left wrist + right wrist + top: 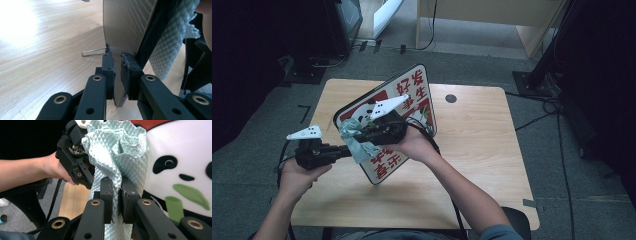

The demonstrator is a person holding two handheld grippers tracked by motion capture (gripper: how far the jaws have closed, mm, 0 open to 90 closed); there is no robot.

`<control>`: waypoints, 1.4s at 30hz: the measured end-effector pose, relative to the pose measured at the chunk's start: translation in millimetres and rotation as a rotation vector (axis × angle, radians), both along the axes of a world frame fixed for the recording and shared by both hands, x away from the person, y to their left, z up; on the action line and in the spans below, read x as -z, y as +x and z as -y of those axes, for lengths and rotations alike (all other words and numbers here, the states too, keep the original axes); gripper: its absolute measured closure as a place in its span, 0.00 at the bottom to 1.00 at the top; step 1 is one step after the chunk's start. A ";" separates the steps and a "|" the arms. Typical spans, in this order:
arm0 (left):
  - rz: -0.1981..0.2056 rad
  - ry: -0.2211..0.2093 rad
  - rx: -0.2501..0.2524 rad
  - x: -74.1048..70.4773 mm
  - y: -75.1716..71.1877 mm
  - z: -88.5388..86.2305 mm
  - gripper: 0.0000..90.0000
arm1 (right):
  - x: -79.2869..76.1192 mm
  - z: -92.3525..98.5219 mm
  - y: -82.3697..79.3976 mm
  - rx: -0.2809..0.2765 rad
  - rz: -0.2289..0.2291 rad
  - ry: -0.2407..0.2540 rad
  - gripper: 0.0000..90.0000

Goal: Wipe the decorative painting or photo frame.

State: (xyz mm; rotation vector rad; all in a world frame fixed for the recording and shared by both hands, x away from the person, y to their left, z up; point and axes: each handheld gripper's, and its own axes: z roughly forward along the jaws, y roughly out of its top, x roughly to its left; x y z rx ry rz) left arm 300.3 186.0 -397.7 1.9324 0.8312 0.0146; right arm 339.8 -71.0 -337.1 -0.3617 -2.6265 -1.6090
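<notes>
- Left tongs [117, 62], at 9 o'clock from the table's [472, 145] middle, are clamped on the edge of a tilted panda signboard with red Chinese lettering [412, 92].
- Right tongs [116, 187] are clamped on a pale green waffle-textured cloth [112, 147], pressed against the signboard's printed face.
- A wire clip [93, 52] lies on the light wooden table behind the board.

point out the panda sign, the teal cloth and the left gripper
panda sign [175, 157], right gripper view, on the panda's white face
teal cloth [117, 147], right gripper view, on the bunched folds above the jaws
left gripper [117, 70], left gripper view, midway between its fingertips, where they clamp the sign's edge
</notes>
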 end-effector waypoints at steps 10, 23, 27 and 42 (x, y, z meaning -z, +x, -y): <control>0.001 0.001 0.015 -1.1 3.0 1.3 0.90 | 10.4 0.7 -3.6 -0.001 -0.007 -0.016 0.92; 0.009 -0.002 0.033 -3.5 5.1 1.0 0.90 | 32.2 6.3 -9.3 0.002 -0.029 -0.052 0.92; 0.010 0.000 0.039 -3.5 5.4 0.9 0.90 | 41.9 8.9 -9.3 -0.002 -0.032 -0.058 0.92; 0.009 0.001 0.053 -3.6 7.0 0.6 0.91 | 74.8 15.8 -13.6 -0.008 -0.071 -0.090 0.92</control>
